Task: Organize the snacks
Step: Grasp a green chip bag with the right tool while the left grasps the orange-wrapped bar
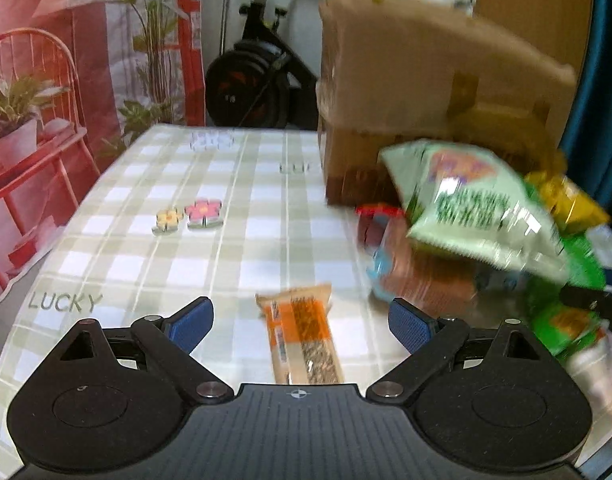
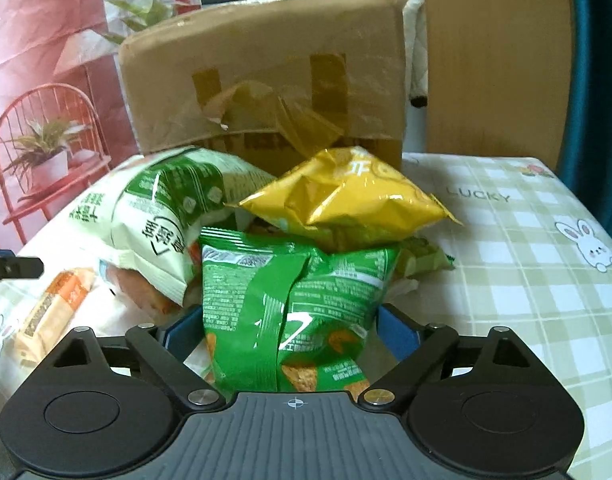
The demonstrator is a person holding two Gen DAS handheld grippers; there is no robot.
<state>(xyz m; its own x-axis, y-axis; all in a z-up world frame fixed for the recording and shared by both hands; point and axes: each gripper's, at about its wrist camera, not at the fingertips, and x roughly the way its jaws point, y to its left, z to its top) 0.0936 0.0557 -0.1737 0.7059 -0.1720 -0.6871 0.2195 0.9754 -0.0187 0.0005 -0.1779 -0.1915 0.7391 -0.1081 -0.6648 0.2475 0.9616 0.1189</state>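
Straddling green bag, right hand-held gripper wide, pads apart; left hand-held gripper spread, empty; box behind.

We found the snack bags piled on the table before the cardboard box; the snack bar lay left of them.

A home setting is indicated. A table is covered with a green checked cloth printed with flowers, rabbits and the word LUCKY. An exercise bike is seen behind it, beside a red wall hanging picturing a chair and potted plants. A worn cardboard box is stood on the table.
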